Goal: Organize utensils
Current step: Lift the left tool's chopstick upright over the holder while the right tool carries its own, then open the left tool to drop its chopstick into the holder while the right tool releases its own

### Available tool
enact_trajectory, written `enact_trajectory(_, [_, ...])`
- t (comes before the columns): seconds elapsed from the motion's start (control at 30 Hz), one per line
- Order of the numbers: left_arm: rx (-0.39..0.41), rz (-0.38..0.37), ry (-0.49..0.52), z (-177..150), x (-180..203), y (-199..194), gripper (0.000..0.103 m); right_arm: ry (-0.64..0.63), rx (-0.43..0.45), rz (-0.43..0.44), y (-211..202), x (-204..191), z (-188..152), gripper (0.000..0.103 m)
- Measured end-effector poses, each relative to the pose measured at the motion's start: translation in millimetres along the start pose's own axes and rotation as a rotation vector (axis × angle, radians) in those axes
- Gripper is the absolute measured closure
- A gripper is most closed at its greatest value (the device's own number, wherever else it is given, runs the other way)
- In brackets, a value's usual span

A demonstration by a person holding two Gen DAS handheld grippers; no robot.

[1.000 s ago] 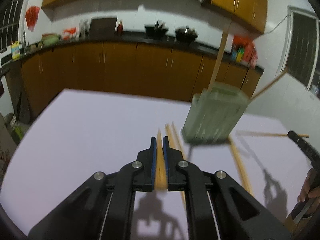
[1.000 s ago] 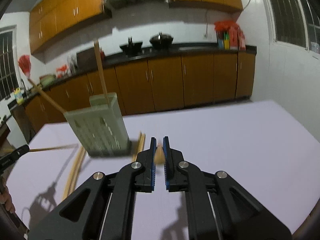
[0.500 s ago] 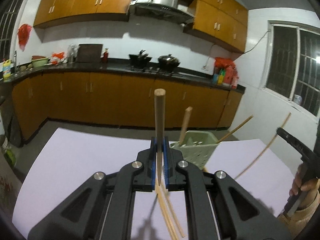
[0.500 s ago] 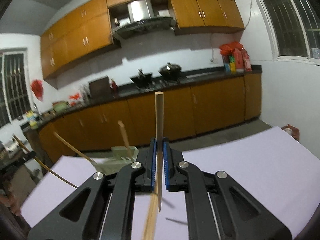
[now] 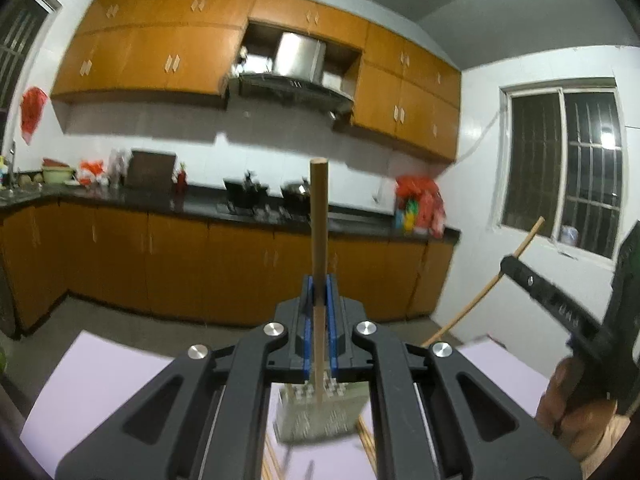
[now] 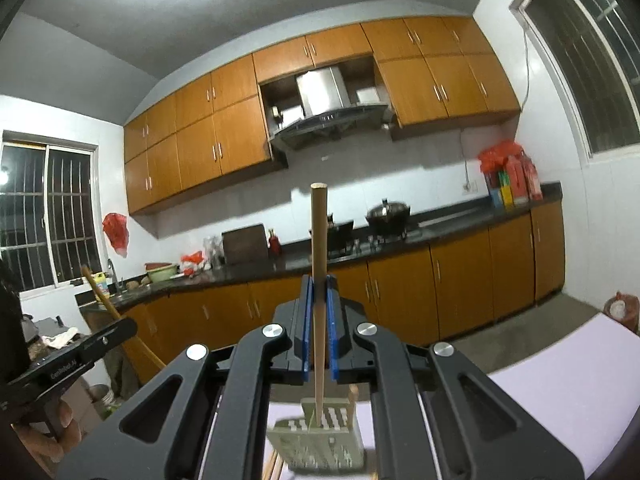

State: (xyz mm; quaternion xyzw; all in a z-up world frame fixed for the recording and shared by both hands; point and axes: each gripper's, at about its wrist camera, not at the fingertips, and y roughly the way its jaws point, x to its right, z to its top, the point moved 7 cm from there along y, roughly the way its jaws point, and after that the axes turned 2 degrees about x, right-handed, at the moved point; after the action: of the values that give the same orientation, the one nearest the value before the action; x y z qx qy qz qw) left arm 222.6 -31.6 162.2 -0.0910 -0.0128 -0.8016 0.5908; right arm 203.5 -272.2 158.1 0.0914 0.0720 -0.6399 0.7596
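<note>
My left gripper (image 5: pixel 319 286) is shut on a wooden chopstick (image 5: pixel 319 220) that stands upright, its lower end over the green slotted utensil holder (image 5: pixel 320 420) on the table. My right gripper (image 6: pixel 319 286) is shut on another upright wooden chopstick (image 6: pixel 319 240), its tip at the top of the same green holder (image 6: pixel 320 444). The right gripper (image 5: pixel 520 270) with its chopstick (image 5: pixel 480 300) shows at the right of the left wrist view. The left gripper (image 6: pixel 120 328) shows at the left of the right wrist view.
Loose chopsticks (image 5: pixel 366 440) lie on the pale purple table (image 5: pixel 100 372) beside the holder; some also show in the right wrist view (image 6: pixel 272 464). Kitchen cabinets and a counter (image 5: pixel 200 208) stand behind. My hands hold the gripper handles at the frame edges.
Both grippers have lifted chopsticks off the table, swung them upright and brought them over the green holder, which now lies low between the fingers.
</note>
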Motion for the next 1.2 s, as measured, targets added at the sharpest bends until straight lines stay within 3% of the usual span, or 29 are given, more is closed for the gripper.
enact_trajectory(0.1, [0.022,0.024,-0.007,-2.6,-0.1,17.5,0.096,-0.039,-0.003,-0.012,19.9,-7.0,-13.2,0.096])
enact_trajectory(0.23, [0.015,0.045,-0.017,-20.5,-4.7,44.0,0.096,-0.056,-0.092,-0.035,47.5,-4.7,-47.6,0.096])
enact_trajectory(0.37, [-0.028,0.04,-0.03,-42.3,-6.0,68.9,0.096,-0.054,-0.164,-0.051,56.5,0.8,-72.5,0.095])
enact_trajectory(0.57, [-0.094,0.046,-0.032,-62.6,-9.0,83.6,0.095,-0.05,-0.214,-0.052,55.6,-1.1,-81.7,0.095])
enact_trajectory(0.63, [-0.096,0.047,-0.039,-62.0,-12.7,80.1,0.09,-0.051,-0.219,-0.043,52.5,-2.8,-78.3,0.092])
enact_trajectory(0.7, [-0.088,0.051,-0.04,-58.6,-14.5,73.5,0.076,-0.052,-0.207,-0.046,48.2,-2.3,-70.8,0.068])
enact_trajectory(0.73, [-0.077,0.052,-0.042,-54.5,-15.3,68.1,0.074,-0.049,-0.19,-0.049,43.2,-1.5,-65.0,0.062])
enact_trajectory(0.93, [-0.035,0.047,-0.055,-40.3,-28.3,27.5,0.07,-0.027,-0.125,-0.075,13.0,13.4,-37.2,0.061])
enact_trajectory(1.0, [-0.032,0.069,-0.056,-41.8,-37.2,8.1,0.065,-0.026,-0.135,-0.123,-1.6,29.5,-38.7,0.06])
enact_trajectory(1.07, [-0.046,0.118,-0.046,-52.9,-50.6,-9.4,0.061,-0.03,-0.173,-0.175,-9.8,45.8,-52.2,0.06])
enact_trajectory(1.2, [-0.167,0.222,-0.006,-104.1,-78.0,-17.5,0.061,-0.011,-0.392,-0.261,-11.2,85.2,-122.4,0.06])
